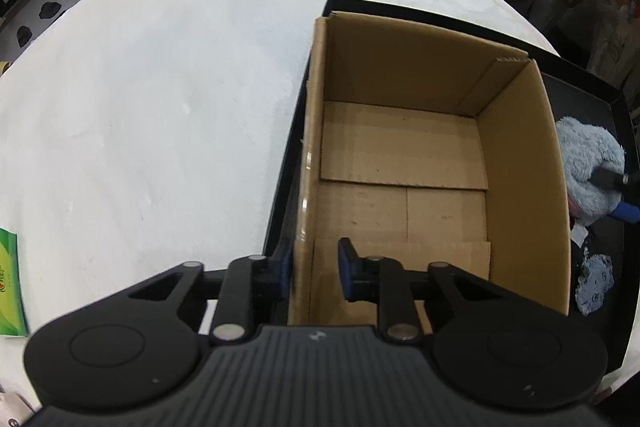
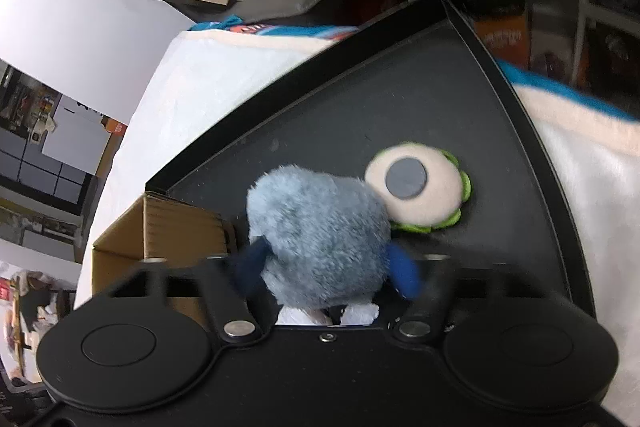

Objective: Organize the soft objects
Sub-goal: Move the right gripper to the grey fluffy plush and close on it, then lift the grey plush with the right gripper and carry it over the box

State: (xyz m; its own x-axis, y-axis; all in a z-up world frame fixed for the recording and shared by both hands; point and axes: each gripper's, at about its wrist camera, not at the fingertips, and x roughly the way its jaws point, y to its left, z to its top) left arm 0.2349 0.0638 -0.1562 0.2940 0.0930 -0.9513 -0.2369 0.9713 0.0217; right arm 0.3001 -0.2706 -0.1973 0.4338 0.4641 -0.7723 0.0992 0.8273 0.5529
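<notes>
An open, empty cardboard box stands on a black tray. My left gripper straddles the box's near-left wall, one pad outside and one inside, shut on that wall. My right gripper is shut on a fluffy blue-grey plush toy, held just above the tray; the toy also shows in the left wrist view to the right of the box. A cream and green plush with a grey round patch lies on the tray beyond the toy. The box corner is at the left.
A small blue patterned cloth lies on the tray right of the box. The tray sits on a white-covered table. A green packet lies at the table's left edge. Shelves and clutter stand beyond the table.
</notes>
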